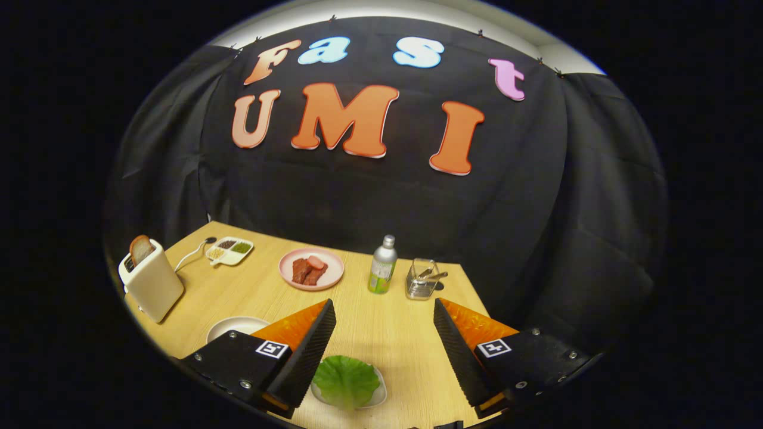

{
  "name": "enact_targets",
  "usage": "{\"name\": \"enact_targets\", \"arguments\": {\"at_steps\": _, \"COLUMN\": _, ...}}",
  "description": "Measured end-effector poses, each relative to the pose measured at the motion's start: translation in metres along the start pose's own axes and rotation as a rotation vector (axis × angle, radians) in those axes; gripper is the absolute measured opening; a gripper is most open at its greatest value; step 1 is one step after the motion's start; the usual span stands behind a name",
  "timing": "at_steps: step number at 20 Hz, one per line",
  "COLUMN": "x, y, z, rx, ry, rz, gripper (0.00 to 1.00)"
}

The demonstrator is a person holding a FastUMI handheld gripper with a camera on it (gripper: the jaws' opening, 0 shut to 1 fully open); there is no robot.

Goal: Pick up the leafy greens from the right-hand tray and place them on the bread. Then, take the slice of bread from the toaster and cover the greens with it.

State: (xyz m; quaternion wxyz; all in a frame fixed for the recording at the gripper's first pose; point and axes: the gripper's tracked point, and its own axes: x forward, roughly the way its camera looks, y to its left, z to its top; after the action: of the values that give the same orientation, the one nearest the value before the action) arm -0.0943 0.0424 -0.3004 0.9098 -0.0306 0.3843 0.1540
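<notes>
Greens [346,380] sit on their tray [378,395] low between the 2 wide-apart fingers of the empty gripper [384,310], nearer the left finger, so approach straight down.

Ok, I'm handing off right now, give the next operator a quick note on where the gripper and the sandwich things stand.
Gripper: open, holding nothing, fingers spread above the leafy greens.
Greens lie in their small tray, between the fingers, nearer the left one.
Bread slice stands in the toaster, far left.
White plate lies beyond the left finger; I cannot tell whether bread is on it.
Done: nothing yet.
Left: grasp greens, lay them on the bread, then cover with the toaster slice.
</notes>
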Motion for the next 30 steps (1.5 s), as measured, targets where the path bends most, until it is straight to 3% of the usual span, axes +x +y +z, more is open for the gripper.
{"name": "enact_targets", "arguments": {"at_steps": 4, "x": 0.02, "y": 0.019, "z": -0.055, "rx": -0.052, "ry": 0.191, "rz": 0.067, "gripper": 0.98}}
{"name": "enact_targets", "arguments": {"at_steps": 16, "x": 0.043, "y": 0.055, "z": -0.177, "rx": -0.098, "ry": 0.552, "rz": 0.212, "gripper": 0.97}}
{"name": "enact_targets", "arguments": {"at_steps": 23, "x": 0.056, "y": 0.067, "z": -0.213, "rx": -0.147, "ry": 0.681, "rz": 0.252, "gripper": 0.96}}
{"name": "enact_targets", "arguments": {"at_steps": 30, "x": 0.063, "y": 0.078, "z": -0.228, "rx": -0.061, "ry": 0.76, "rz": 0.273, "gripper": 0.93}}
